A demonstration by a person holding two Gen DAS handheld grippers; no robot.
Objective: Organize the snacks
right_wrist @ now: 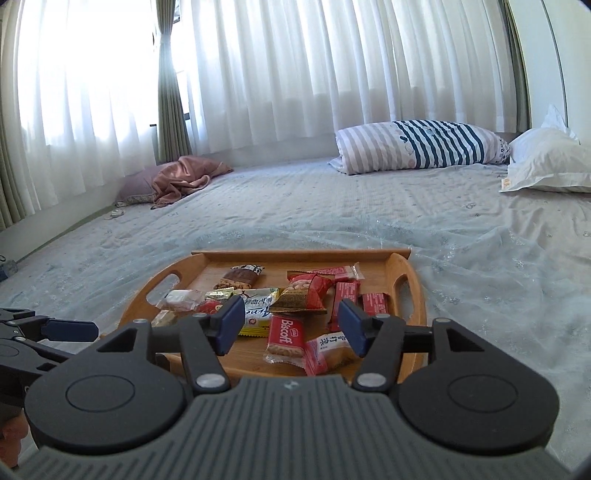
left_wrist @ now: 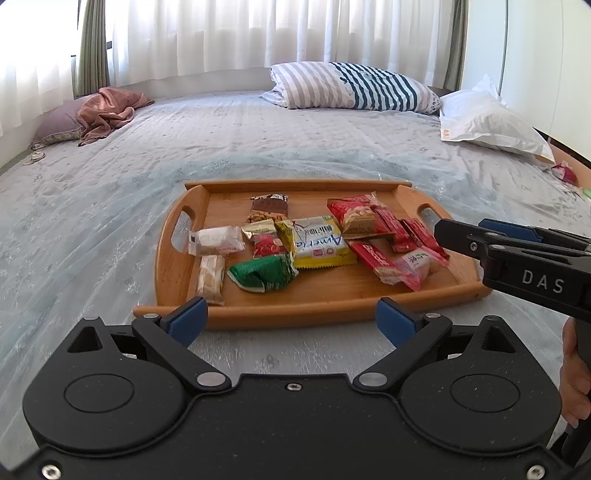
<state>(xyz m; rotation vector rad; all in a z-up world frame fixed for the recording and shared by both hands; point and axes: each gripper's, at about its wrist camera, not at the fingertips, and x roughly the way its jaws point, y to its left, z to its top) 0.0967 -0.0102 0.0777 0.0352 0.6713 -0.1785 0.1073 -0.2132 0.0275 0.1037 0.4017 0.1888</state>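
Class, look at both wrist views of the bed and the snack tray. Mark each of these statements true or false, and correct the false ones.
1. The wooden tray rests on the bed. True.
2. The left tongs grip the green packet. False: they are open and empty, short of the tray's near rim.
3. The red Biscoff packet lies on the tray. True.
4. The striped pillow sits on the tray. False: it lies at the far side of the bed, near the curtains.
5. The right tongs are shut on a snack. False: they are open, holding nothing.
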